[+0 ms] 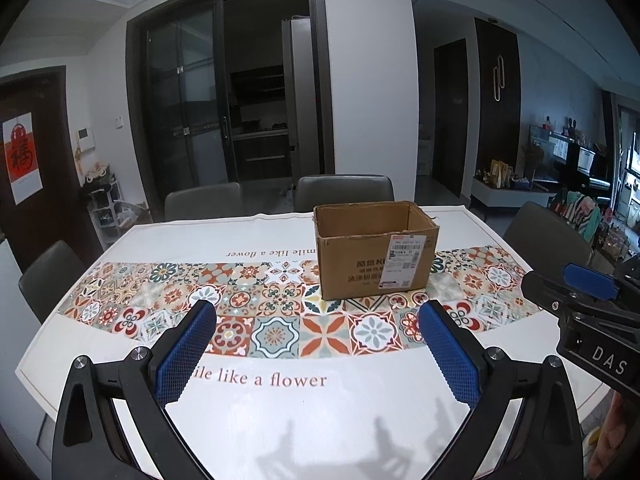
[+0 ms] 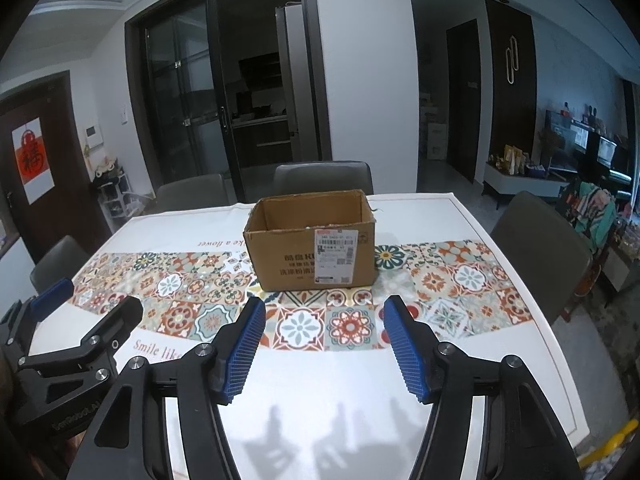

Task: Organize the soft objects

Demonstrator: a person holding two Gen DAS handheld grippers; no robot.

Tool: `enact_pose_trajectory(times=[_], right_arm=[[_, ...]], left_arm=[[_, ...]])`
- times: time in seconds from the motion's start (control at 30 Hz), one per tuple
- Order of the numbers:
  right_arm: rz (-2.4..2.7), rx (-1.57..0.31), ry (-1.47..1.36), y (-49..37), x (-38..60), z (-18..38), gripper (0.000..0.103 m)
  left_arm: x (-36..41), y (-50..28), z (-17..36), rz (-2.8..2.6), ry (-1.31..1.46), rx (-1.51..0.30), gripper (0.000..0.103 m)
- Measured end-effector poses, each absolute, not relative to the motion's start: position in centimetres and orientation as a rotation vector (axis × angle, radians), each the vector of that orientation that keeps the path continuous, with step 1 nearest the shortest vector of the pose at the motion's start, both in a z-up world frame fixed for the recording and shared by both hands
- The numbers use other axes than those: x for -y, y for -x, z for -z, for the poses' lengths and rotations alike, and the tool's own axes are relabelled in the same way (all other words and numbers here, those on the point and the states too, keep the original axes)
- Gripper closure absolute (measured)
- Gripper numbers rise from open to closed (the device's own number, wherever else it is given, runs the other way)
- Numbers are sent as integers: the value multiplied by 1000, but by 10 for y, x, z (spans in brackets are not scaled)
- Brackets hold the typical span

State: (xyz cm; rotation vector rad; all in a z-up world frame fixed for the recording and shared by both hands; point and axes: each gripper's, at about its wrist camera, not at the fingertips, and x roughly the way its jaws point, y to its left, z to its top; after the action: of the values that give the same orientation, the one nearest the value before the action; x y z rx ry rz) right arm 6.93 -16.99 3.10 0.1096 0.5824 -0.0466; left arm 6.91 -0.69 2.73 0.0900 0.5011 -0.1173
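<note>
An open brown cardboard box (image 1: 374, 250) with a white shipping label stands upright on the patterned tablecloth, past both grippers; it also shows in the right wrist view (image 2: 314, 244). What I can see of its inside is bare. My left gripper (image 1: 316, 354) is open and empty, held above the cloth short of the box. My right gripper (image 2: 324, 354) is open and empty, also short of the box. Each gripper shows at the edge of the other's view: the right one (image 1: 588, 304), the left one (image 2: 80, 312). No soft objects are in view.
The table (image 1: 280, 420) has a white cloth with a tiled flower band. Grey chairs stand around it: two at the far side (image 1: 344, 192), one left (image 1: 48, 276), one right (image 1: 548, 232). Something yellow (image 2: 616, 440) lies at the table's near right corner.
</note>
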Motion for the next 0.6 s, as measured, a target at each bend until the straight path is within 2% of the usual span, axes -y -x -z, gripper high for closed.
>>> enact_pose_trajectory(times=[0.6], right_arm=[[19, -546, -84, -5, 169, -39, 37]], left_arm=[[8, -2, -36, 116, -80, -477, 0]])
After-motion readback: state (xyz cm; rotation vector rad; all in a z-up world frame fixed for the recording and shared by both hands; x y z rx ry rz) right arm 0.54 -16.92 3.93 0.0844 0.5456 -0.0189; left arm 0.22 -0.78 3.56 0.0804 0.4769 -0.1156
